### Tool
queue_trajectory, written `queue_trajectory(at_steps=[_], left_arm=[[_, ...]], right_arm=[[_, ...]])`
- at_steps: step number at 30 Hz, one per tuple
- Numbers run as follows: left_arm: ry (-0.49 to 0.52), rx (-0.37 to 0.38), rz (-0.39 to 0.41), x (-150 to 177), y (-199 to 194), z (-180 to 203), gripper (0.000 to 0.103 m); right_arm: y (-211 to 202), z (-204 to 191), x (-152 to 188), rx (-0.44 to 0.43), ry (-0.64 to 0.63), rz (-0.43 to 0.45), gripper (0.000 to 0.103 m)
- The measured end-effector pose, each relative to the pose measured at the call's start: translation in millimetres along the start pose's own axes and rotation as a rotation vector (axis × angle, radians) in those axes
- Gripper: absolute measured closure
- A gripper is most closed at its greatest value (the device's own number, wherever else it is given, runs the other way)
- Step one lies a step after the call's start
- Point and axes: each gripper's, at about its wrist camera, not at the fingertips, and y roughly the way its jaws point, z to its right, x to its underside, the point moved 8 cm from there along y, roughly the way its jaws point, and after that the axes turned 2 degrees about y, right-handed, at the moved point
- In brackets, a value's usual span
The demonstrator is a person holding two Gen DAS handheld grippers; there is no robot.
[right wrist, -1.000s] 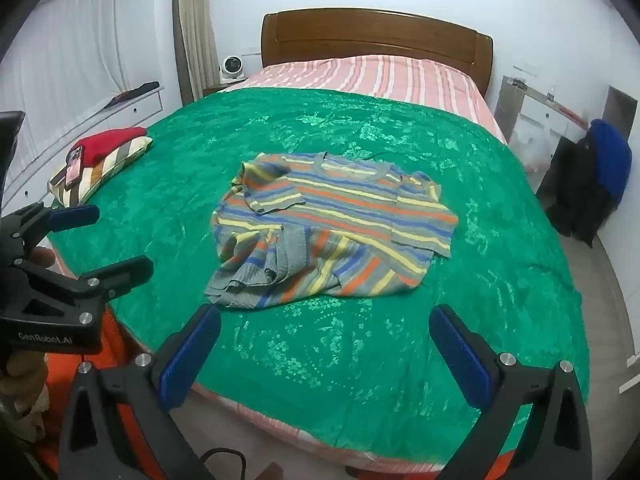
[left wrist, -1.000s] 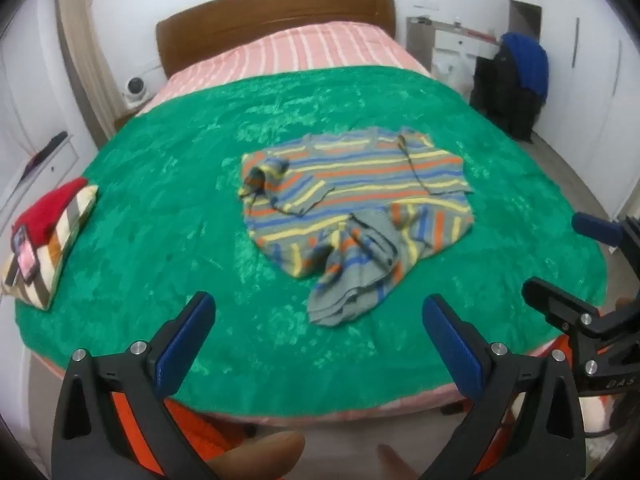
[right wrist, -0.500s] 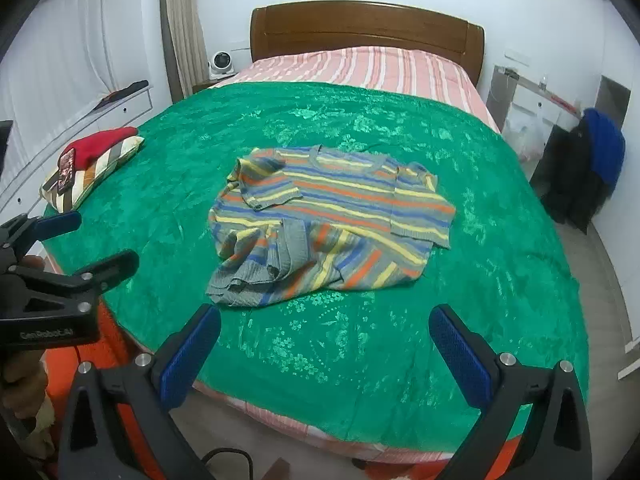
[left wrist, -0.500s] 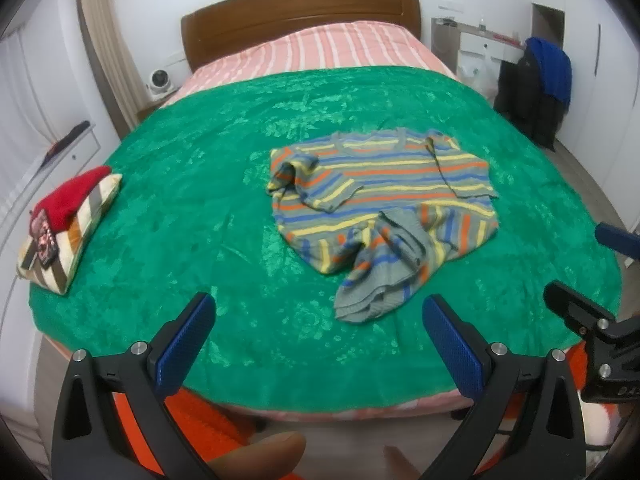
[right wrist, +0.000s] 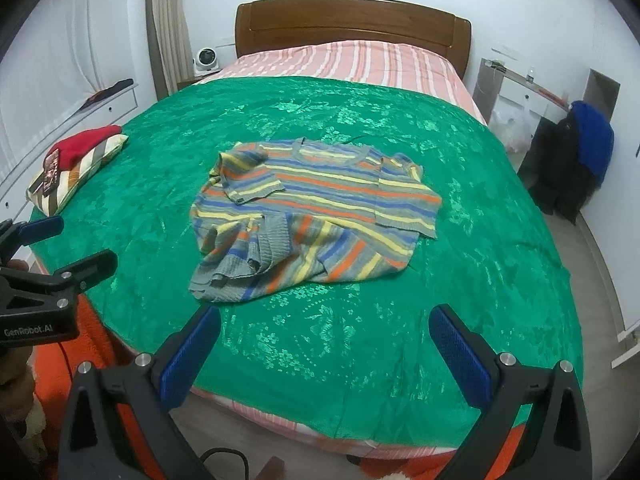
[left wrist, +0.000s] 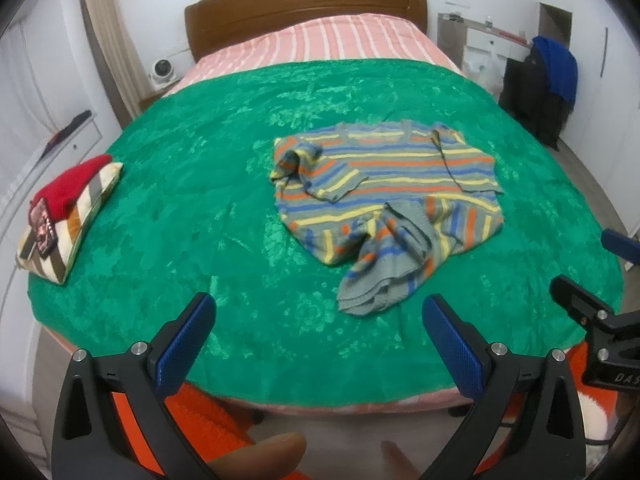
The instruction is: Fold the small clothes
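A small striped sweater (left wrist: pixel 384 192), grey with orange, yellow and blue bands, lies crumpled on the green bedspread (left wrist: pixel 192 220). Its lower hem is bunched toward the near edge and one sleeve is folded over its chest. It also shows in the right wrist view (right wrist: pixel 316 216) on the bedspread (right wrist: pixel 480 260). My left gripper (left wrist: pixel 318 312) is open and empty, held off the bed's near edge. My right gripper (right wrist: pixel 324 320) is open and empty, also short of the bed. Each gripper shows at the edge of the other's view.
A stack of folded clothes, red on top of striped (left wrist: pixel 68 208), lies at the bedspread's left edge (right wrist: pixel 76 160). A wooden headboard (right wrist: pixel 352 20) is at the far end. A chair with dark and blue clothes (right wrist: pixel 576 160) stands to the right.
Both grippers have shifted slightly sideways along the foot of the bed, so the sweater sits further right in the left view. Both stay open. The sweater has not moved.
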Motion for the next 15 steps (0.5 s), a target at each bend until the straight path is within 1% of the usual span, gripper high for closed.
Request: queue_trajectory(at_steps=[6, 12, 15], left_arm=[[0.002, -0.013, -0.014, 4.1, 4.7, -0.1, 0.0], [0.016, -0.013, -0.013, 3.9, 5.5, 5.4, 0.0], [0.018, -0.014, -0.012, 4.1, 5.9, 5.9, 0.0]], right_arm=[[-6.6, -0.6, -4.2, -0.002, 0.018, 0.025, 0.0], [1.2, 3.4, 1.0, 0.004, 0.035, -0.002, 0.0], [0.7, 4.1, 0.6, 0.005, 0.037, 0.002, 0.0]])
